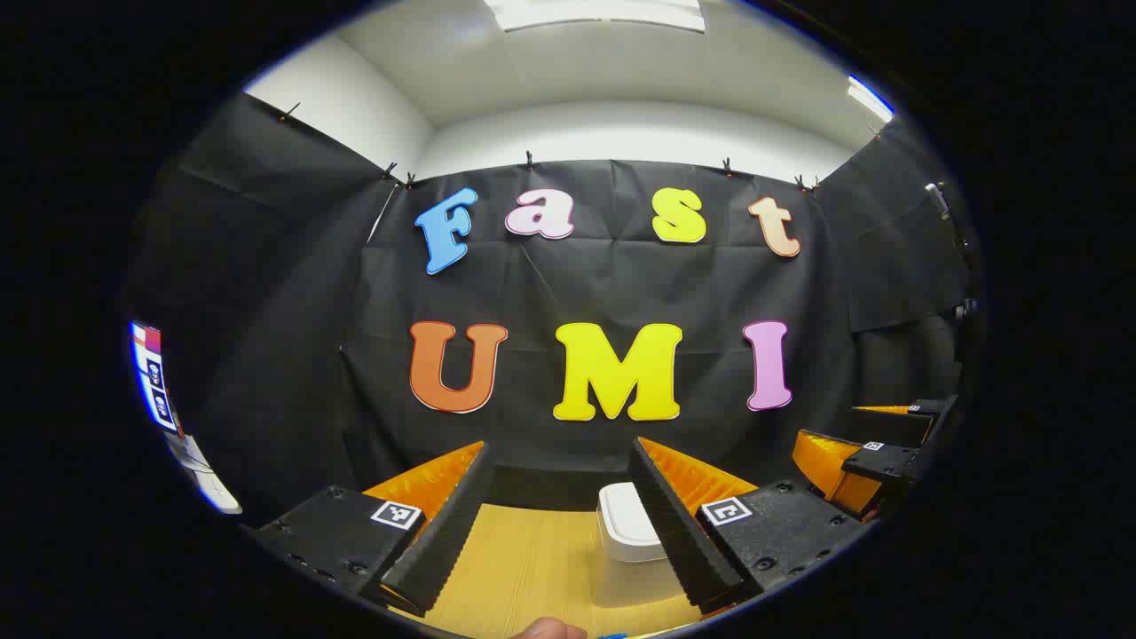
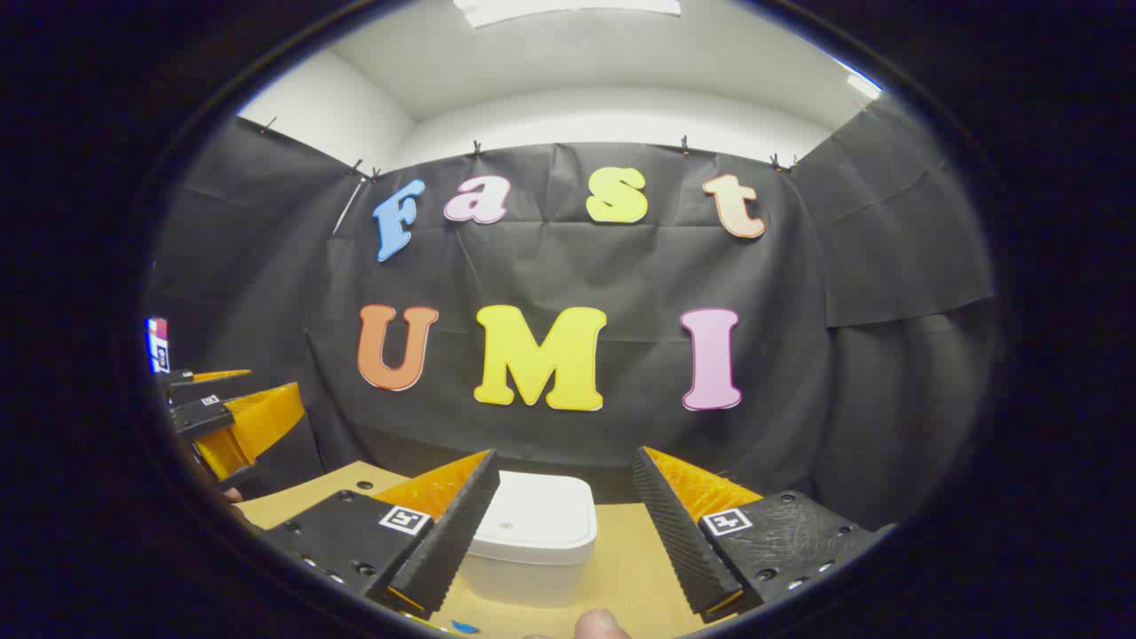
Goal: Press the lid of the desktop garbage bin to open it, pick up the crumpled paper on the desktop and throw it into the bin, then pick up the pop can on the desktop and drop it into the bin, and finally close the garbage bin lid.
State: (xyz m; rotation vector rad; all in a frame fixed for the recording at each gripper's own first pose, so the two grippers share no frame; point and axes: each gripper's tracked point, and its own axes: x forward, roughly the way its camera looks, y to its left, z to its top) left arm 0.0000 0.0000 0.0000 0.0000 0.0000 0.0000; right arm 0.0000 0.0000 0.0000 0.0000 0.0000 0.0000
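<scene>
We hold both grippers raised over the wooden table (image 2: pixel 621 568), facing the back cloth. Our right gripper (image 2: pixel 568 506) has its fingers spread wide with nothing between them, and the white bin (image 2: pixel 532 532) sits straight ahead of it, a little toward its left finger, with the lid (image 2: pixel 541 515) flat and closed. Our left gripper (image 1: pixel 564 497) is also spread wide and empty. From it the bin (image 1: pixel 626 532) lies ahead and off to its right, partly hidden behind its right finger, and the right gripper (image 1: pixel 874 448) shows farther off on that side. We judge the right gripper the better placed of the two, since the lid lies almost on its line. The press calls for lowering it onto the lid top. We cannot make out the paper or the can.
</scene>
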